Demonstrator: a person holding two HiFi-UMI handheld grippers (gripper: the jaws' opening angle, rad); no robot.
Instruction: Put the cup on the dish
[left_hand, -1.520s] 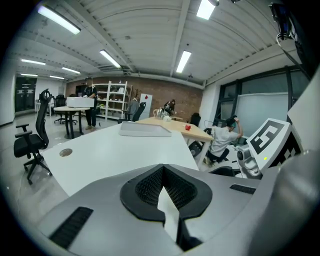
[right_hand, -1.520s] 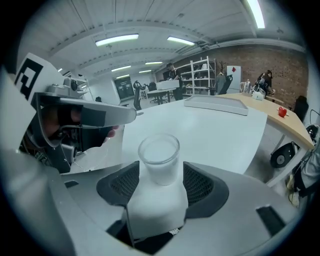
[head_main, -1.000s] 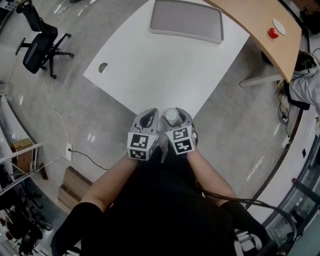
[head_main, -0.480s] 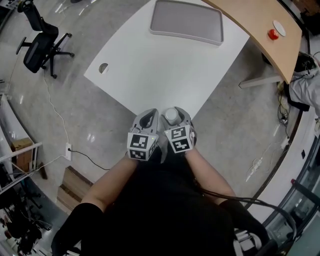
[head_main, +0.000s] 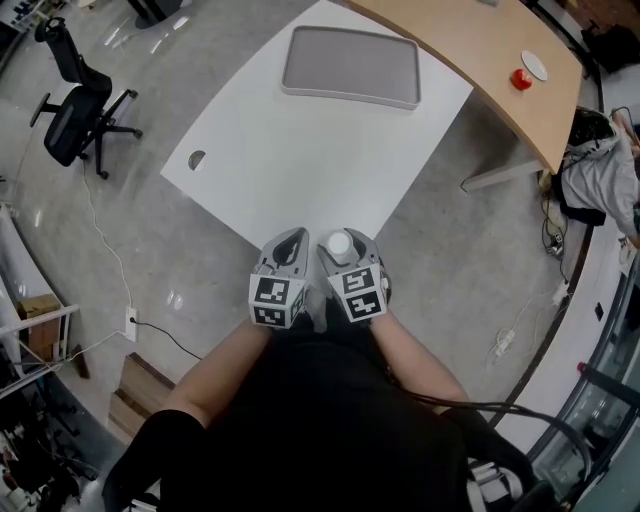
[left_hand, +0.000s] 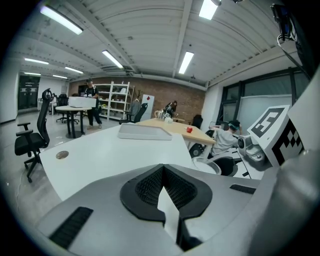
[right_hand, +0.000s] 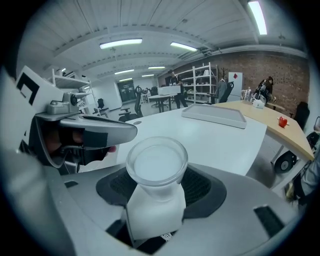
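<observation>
Right gripper (head_main: 341, 250) clasped the cup (right_hand: 156, 167); left gripper (left_hand: 165, 200) was closed, empty. We saw the dish (head_main: 350, 66) straight ahead, far across the table (head_main: 290, 170).

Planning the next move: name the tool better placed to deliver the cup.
Right. The right tool grips the cup; the left tool is shut, empty. The grey dish sits far across the table.

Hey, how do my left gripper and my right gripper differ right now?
The right gripper is shut on the cup, clamping its lower body with the rim standing above the jaws. The left gripper holds nothing, and its jaws are closed together. What they share: both are held side by side at the near corner of the white table, across it from the dish, and each carries a marker cube.
</observation>
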